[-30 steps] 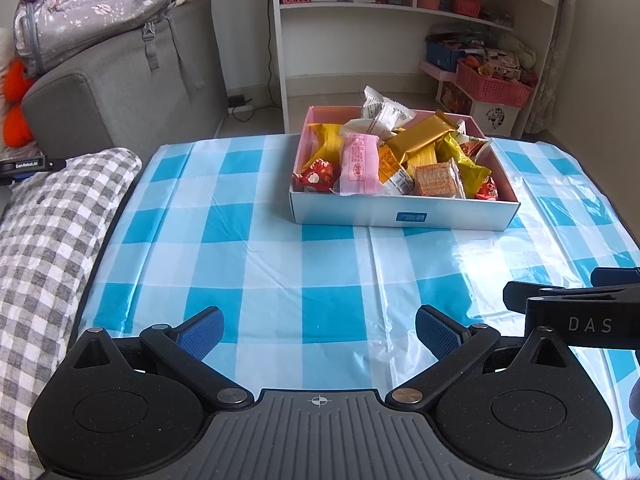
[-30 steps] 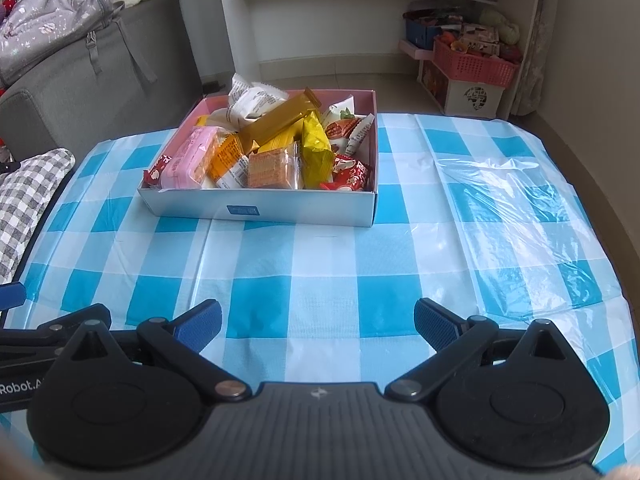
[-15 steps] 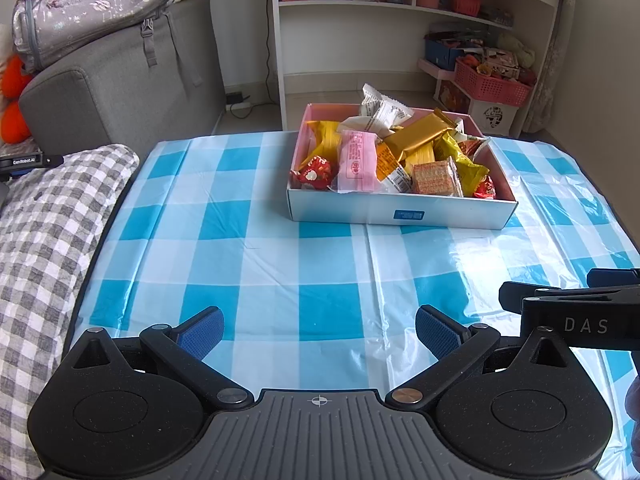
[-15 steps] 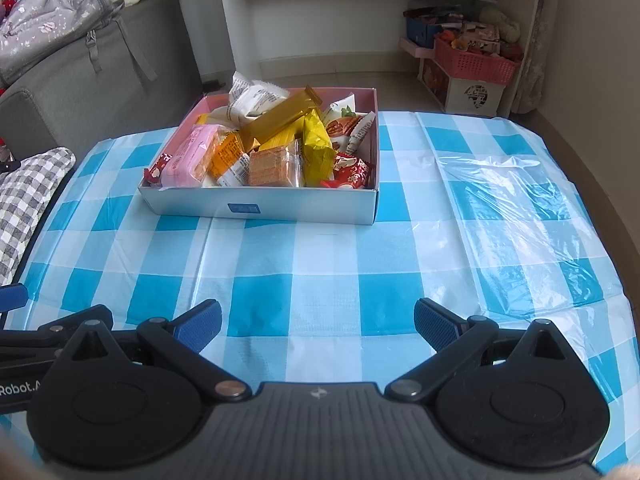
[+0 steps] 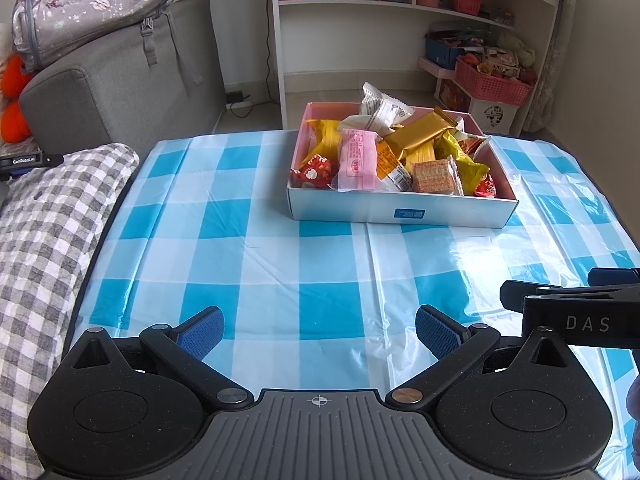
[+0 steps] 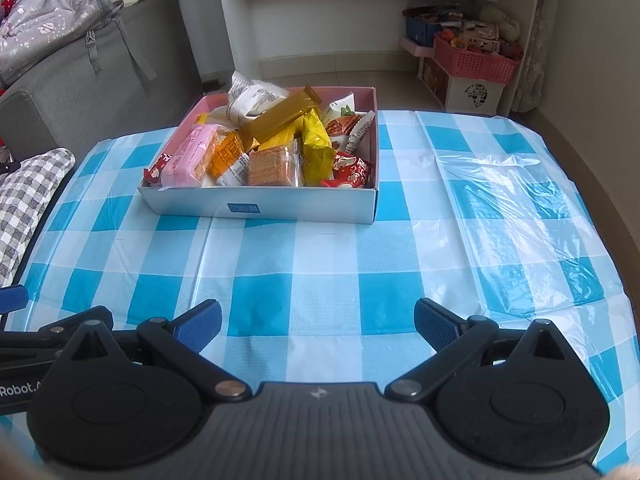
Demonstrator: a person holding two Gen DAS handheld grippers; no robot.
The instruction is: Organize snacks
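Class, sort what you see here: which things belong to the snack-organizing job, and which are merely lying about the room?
Job: box of snacks; pink packet; gold bar; left gripper and right gripper, both open.

Lying about: backpack; sofa; checked cushion; shelf unit; pink basket.

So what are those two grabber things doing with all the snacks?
Nothing is being held yet. A person holds the left gripper and the right gripper low over the blue checked tablecloth, both with jaws wide open and empty. Ahead sits the white box piled with snacks, such as a pink packet, a gold bar and a yellow packet. All the snacks are in the box.
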